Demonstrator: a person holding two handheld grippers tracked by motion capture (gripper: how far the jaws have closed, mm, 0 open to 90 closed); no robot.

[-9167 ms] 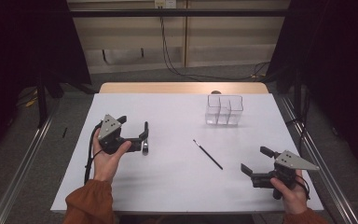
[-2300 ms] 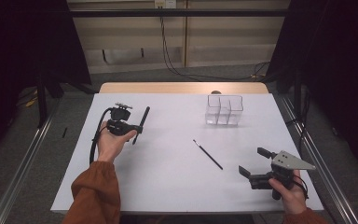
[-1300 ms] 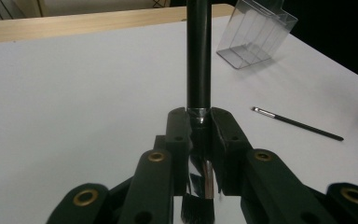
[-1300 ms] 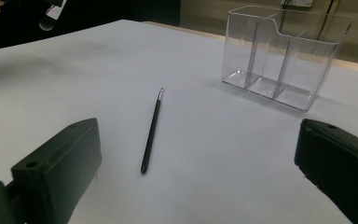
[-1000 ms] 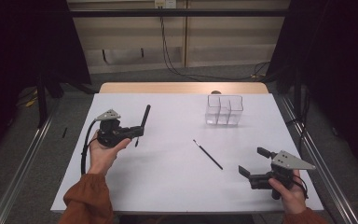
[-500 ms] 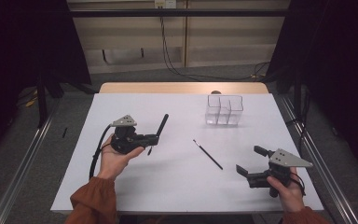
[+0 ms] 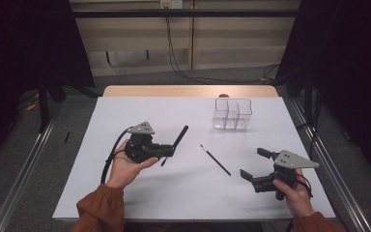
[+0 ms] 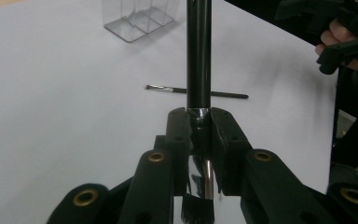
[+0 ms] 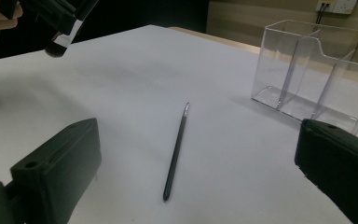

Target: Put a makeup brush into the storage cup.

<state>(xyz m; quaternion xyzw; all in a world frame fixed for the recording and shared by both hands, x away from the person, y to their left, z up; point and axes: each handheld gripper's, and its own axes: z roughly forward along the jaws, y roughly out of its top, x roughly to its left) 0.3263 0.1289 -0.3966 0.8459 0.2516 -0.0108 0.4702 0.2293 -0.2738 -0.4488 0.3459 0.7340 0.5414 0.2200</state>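
Glossy black brush handle [image 8: 198, 51]; clear plastic organizer [image 7: 232, 114]; matt white table [image 7: 183, 193].

A black makeup brush [image 7: 175, 142] with a thick round handle, a silvery ferrule and short dark bristles is clamped at the ferrule in the left gripper [image 7: 166, 152], lifted off the white counter [image 7: 183, 193]. Its handle slants up toward the far right, and its bristle end points down toward the near left, left of the counter's middle.

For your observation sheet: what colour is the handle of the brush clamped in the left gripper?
Black, above a silver ferrule; the brush shows best in the left gripper view.
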